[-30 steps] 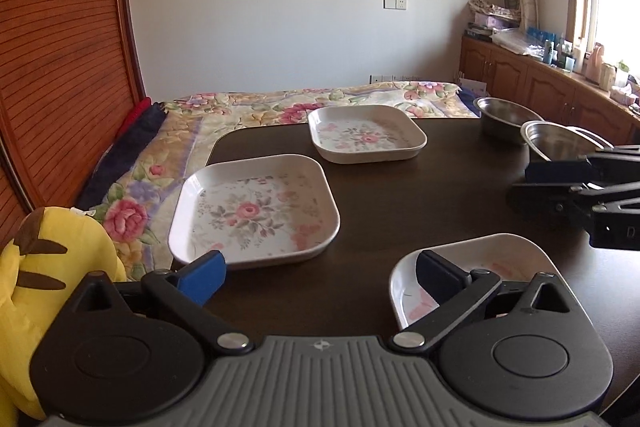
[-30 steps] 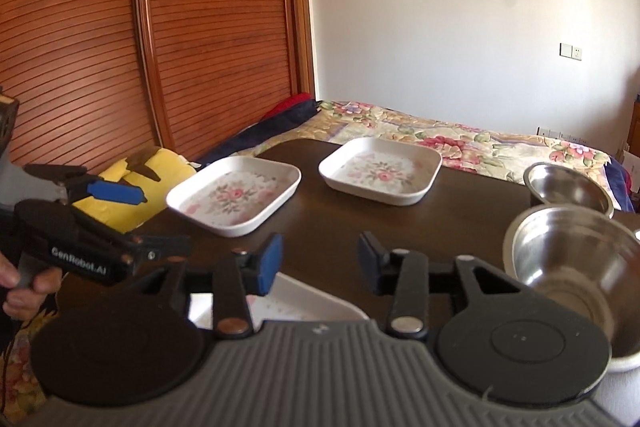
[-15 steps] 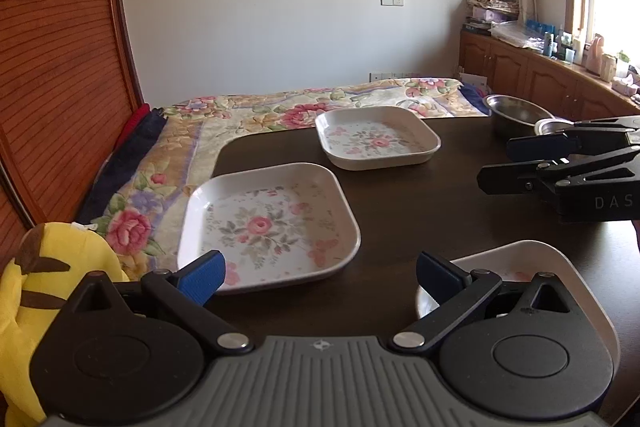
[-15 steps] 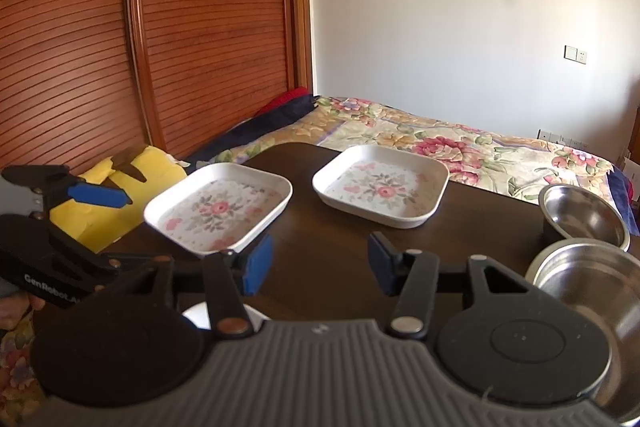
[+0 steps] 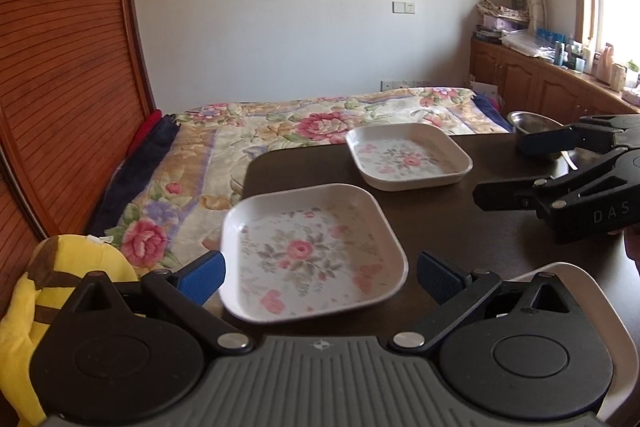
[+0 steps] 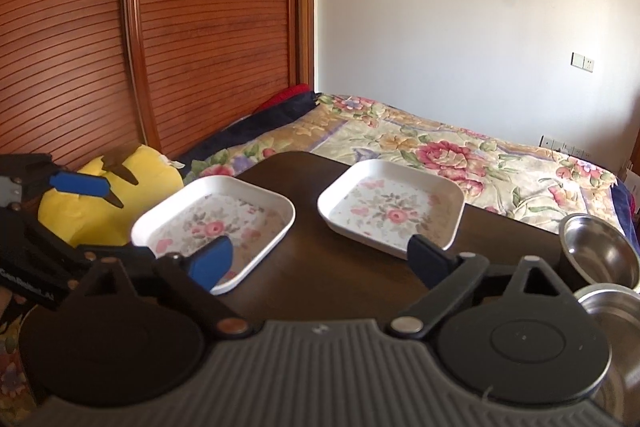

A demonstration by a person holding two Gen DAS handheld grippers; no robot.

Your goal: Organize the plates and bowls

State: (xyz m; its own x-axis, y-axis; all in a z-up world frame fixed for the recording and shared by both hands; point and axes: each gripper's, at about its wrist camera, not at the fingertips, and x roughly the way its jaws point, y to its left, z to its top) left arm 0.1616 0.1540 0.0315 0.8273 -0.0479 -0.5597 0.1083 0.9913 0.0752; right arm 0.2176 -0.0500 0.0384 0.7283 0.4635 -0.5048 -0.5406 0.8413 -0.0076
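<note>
Left gripper (image 5: pixel 320 273): nearest in the left wrist view; jaws spread wide, empty, aimed across the table toward the bed.
Third plate (image 5: pixel 592 291): white, mostly hidden beneath the left gripper's right finger; only its rim visible at the near table edge.
Near plate (image 5: pixel 312 251): square, white, floral print; flat on the dark table (image 5: pixel 460 219), between the blue pads (image 5: pixel 202 275) in line of sight; corner turned toward the camera, diagonal running near to far.
Right gripper (image 6: pixel 320 257): jaws wide apart, empty; also seen from the side at right in the left wrist view (image 5: pixel 504 171).
Near bowl (image 6: pixel 616 311): steel, upright, at the right table edge, partly hidden by the right gripper body.
Far plate (image 5: pixel 408 157): same pattern, flat, well apart from the near plate, toward the table's far edge.
Far bowl (image 6: pixel 598 253): steel, upright, just beyond the near bowl; contact between them cannot be told.
Plush toy (image 5: pixel 44 291): yellow, off the table's left side.
Bed (image 5: pixel 280 131): floral cover, beyond the table.
</note>
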